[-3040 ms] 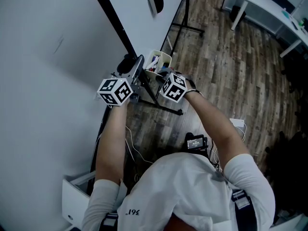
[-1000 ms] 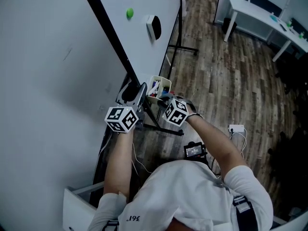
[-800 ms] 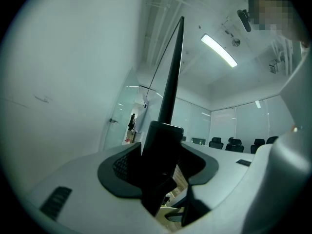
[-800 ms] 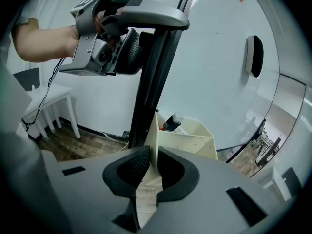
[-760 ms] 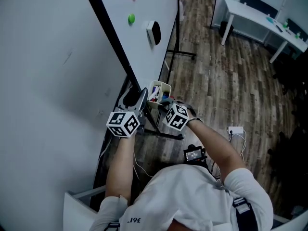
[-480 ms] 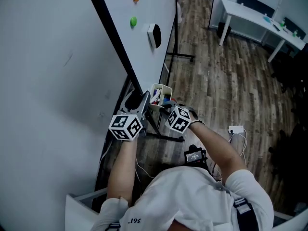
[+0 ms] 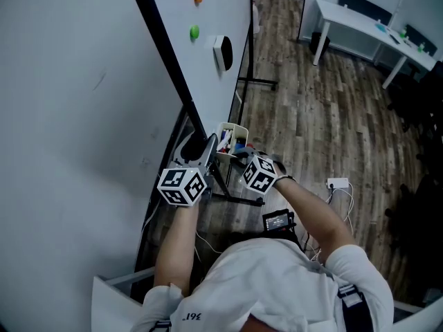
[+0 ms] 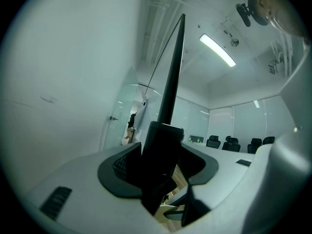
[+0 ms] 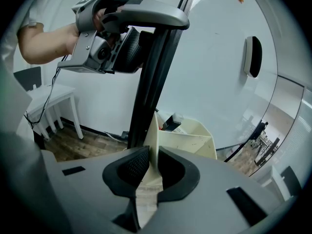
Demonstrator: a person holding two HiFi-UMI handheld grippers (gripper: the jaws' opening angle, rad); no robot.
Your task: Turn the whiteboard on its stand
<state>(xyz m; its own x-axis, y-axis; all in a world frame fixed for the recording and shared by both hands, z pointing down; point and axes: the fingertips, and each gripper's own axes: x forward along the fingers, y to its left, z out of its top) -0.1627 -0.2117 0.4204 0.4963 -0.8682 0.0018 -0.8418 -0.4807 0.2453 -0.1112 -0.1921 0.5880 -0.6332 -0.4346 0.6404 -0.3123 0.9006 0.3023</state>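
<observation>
Whiteboard (image 7: 223, 11) upright, black side edge (image 7: 160, 50) vertical, in left gripper (image 7: 208, 149)

Whiteboard (image 7: 208, 75) upright on stand, white face, black frame (image 7: 163, 54) edge-on; coloured magnets (image 7: 194, 31), eraser (image 7: 222, 52) stuck on; cream tray (image 7: 233, 131) at bottom edge.

Office, whiteboard (image 7: 208, 75), white desk (image 7: 349, 14), meeting chairs (image 8: 213, 142)

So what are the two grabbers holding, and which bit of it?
The left gripper clamps the black edge frame of the whiteboard. The right gripper pinches the thin side wall of the cream marker box.
</observation>
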